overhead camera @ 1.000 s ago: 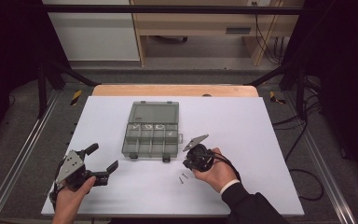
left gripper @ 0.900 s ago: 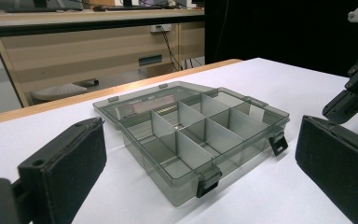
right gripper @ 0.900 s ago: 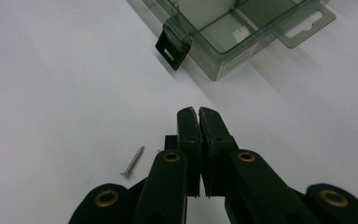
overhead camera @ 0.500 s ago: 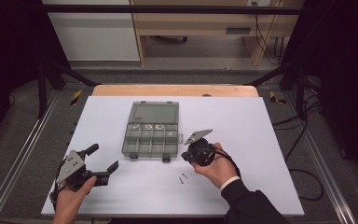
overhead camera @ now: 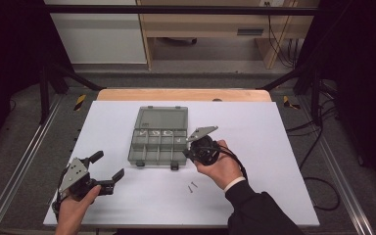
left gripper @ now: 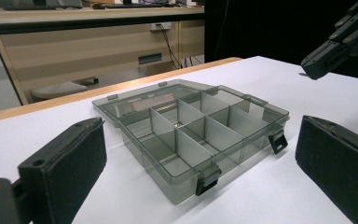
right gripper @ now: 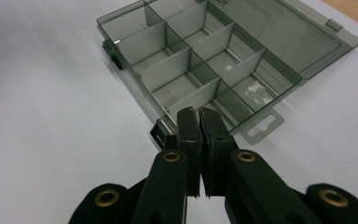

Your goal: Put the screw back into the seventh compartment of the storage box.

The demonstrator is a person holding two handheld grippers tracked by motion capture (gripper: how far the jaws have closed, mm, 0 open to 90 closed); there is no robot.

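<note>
A smoky, translucent plastic compartment box point(overhead camera: 157, 139) lies mid-frame on the smooth white table point(overhead camera: 274, 132), its flat lid folded back and thin dividers forming 8 square cells. The right gripper point(overhead camera: 188, 152), jaws pressed together, hovers at the box's right near corner. 2 small metal screws point(overhead camera: 192, 186) lie below it. The left gripper point(overhead camera: 107, 166), lower left, gapes wide.

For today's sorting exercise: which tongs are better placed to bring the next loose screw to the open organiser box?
Right. The right tongs hover shut at the box edge, beside the screws on the table. The left tongs rest open, farther off.
</note>
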